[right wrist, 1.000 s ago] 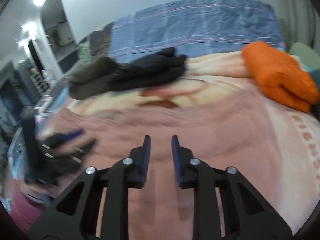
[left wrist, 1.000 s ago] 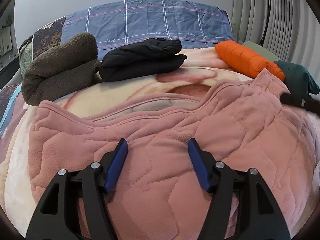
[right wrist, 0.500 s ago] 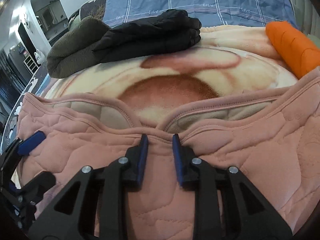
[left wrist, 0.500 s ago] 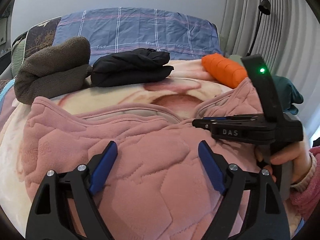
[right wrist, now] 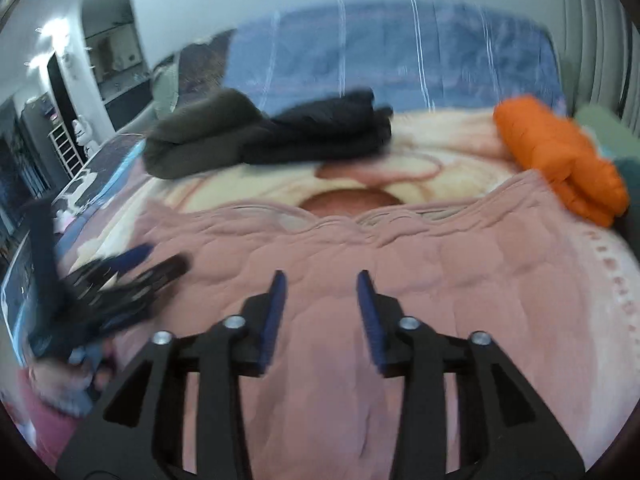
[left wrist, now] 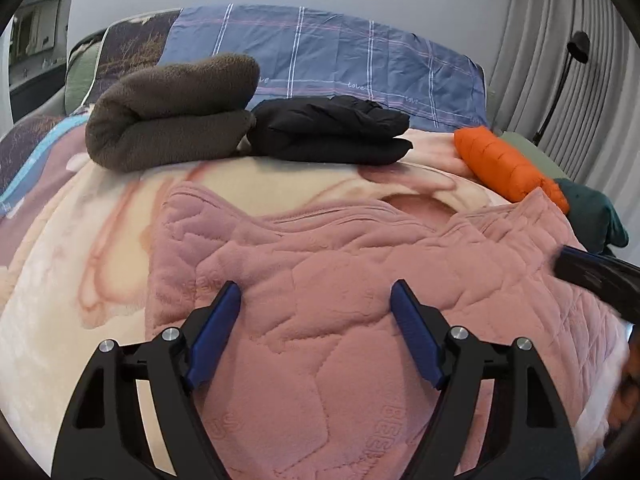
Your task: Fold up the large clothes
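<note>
Since half a second ago the right gripper has backed off the neckline, jaws just opening, empty; left gripper gapes empty too. Below both, mid-frame, sprawls the pink quilted fleece garment: soft, bulky, best pinched at a hem edge.

Left claw gapes wide; right claw has just been opening, empty.

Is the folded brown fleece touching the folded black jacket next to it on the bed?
Touching. The left wrist view shows the brown fleece pressed against the black jacket, no gap visible.
</note>
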Demonstrator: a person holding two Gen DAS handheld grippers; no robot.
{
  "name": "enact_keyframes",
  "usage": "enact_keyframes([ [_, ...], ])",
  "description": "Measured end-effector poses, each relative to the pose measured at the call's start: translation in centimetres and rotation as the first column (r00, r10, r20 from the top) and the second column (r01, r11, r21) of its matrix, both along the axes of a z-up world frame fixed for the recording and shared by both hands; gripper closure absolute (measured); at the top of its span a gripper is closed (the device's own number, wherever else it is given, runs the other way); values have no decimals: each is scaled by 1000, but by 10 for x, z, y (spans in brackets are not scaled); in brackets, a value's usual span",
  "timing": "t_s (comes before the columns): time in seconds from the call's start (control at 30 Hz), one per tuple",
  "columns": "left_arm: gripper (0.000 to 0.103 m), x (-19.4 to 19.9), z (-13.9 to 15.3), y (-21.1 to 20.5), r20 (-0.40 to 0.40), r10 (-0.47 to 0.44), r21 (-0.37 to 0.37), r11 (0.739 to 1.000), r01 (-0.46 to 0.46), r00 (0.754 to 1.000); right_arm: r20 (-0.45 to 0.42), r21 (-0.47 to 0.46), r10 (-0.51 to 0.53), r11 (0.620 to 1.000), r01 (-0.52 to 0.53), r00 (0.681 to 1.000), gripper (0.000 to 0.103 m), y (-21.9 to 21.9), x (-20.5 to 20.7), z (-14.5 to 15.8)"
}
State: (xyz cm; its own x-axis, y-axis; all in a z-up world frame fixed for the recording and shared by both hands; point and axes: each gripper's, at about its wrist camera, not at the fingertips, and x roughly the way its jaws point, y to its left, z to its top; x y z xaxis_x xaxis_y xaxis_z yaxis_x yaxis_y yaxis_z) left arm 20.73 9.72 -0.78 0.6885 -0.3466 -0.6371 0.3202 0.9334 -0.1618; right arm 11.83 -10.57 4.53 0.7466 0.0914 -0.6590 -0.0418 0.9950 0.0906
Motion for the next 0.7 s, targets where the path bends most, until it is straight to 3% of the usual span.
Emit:
enact_keyframes([
  [0.07,25,-2,1,-1,11,-3,16,1000,3,1000,-17,-57,-13,998,12,1000,56,12,-18,-15],
  [0.13,25,-2,1,-1,11,-3,16,1000,3,1000,-149,-51,-35,998,28,988,55,14,-12,-52],
  [0.17,25,-2,1,1,10,-9,4,1000,9,1000,-107,-61,-46,997,39,993,55,14,-16,-72],
  [0.2,25,-2,2,2,12,-13,-8,1000,13,1000,-49,-129,-44,991,37,998,55,22,-21,-78],
  [0.27,25,-1,2,2,9,-13,-10,1000,13,1000,-55,-160,-81,984,71,995,55,29,-22,-72],
  [0.4,24,-1,1,2,7,-14,-4,1000,14,1000,-106,-64,-121,991,115,987,58,16,-31,-52],
  [0.5,19,1,0,-1,4,-18,8,1000,18,1000,-45,-101,-113,989,108,993,62,31,-66,-33],
  [0.53,18,0,0,-2,5,-21,16,1000,20,1000,-38,-142,-110,984,104,993,62,38,-74,-36],
  [0.6,17,-1,0,-5,10,-20,36,999,20,1000,-148,-180,-113,980,86,983,59,46,-75,-74],
  [0.7,13,-4,0,-10,18,-30,62,998,29,999,-92,-212,-115,973,93,989,59,49,-79,-88],
])
